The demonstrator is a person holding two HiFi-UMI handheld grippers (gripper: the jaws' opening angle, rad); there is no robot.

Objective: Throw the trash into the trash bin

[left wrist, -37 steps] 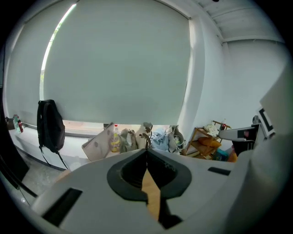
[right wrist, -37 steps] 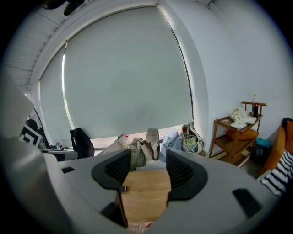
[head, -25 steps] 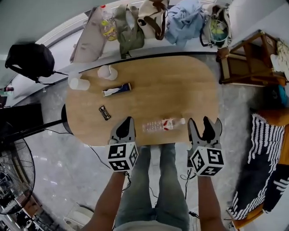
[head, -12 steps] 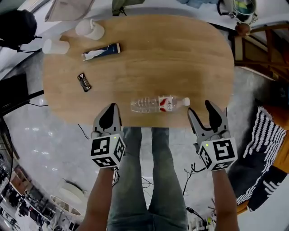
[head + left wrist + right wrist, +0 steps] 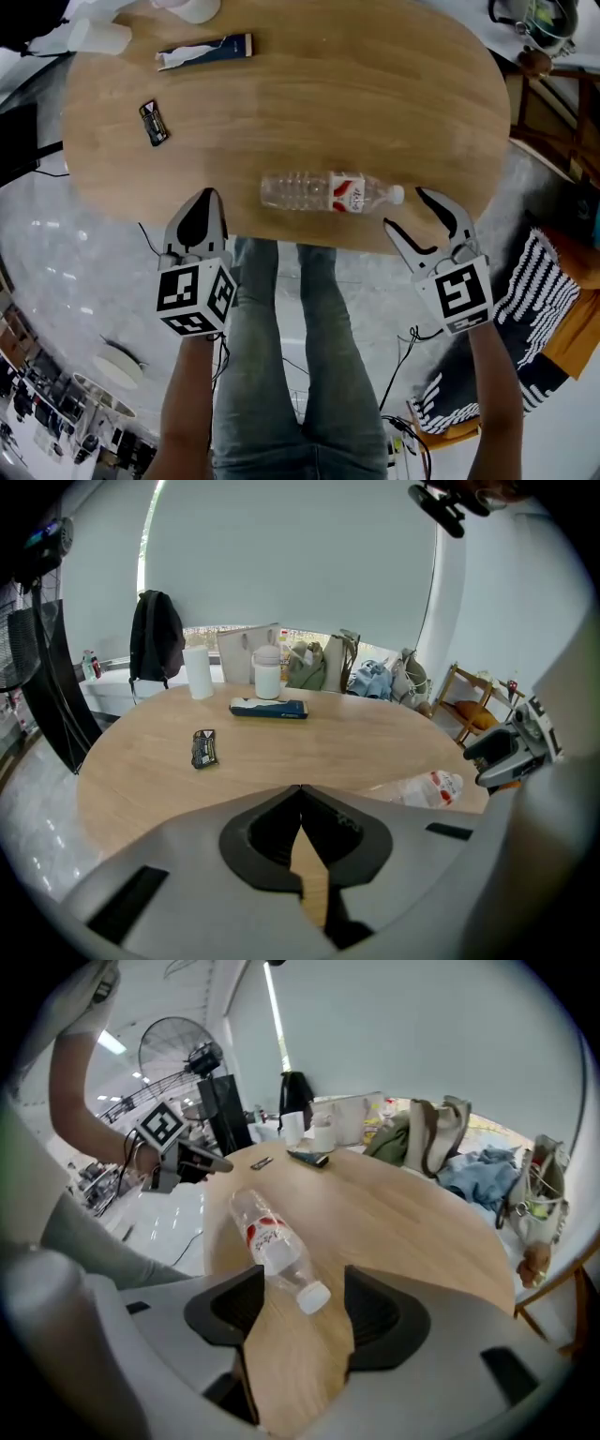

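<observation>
Light wood oval bench (image 5: 394, 103) over a shiny grey floor (image 5: 84, 281), seen pretty much from straight above. The person's jeans-clad legs (image 5: 309, 356) are right at the near edge.

The main thing here is a clear plastic bottle (image 5: 323, 190) with a red-and-white label. It's lying on its side close to that near edge, white cap pointing toward the right tool (image 5: 403, 209). That tool's jaws are spread wide and have just been opening a bit more. In the right gripper view the capped end of the bottle shows in the gap between them, but neither pad is pressing on it, so it's just lying on the wood.

The left tool (image 5: 207, 195) hovers at the bench edge off the bottle's other end, jaws pressed together with nothing in them. Farther back on the left there's a small dark wrapper (image 5: 152, 122), and beyond that a blue-and-white tube (image 5: 206, 50) lying flat. Two white cups (image 5: 94, 36) sit at the far left corner, partly cut off by the frame. Both tools are tilted down toward the wood.
</observation>
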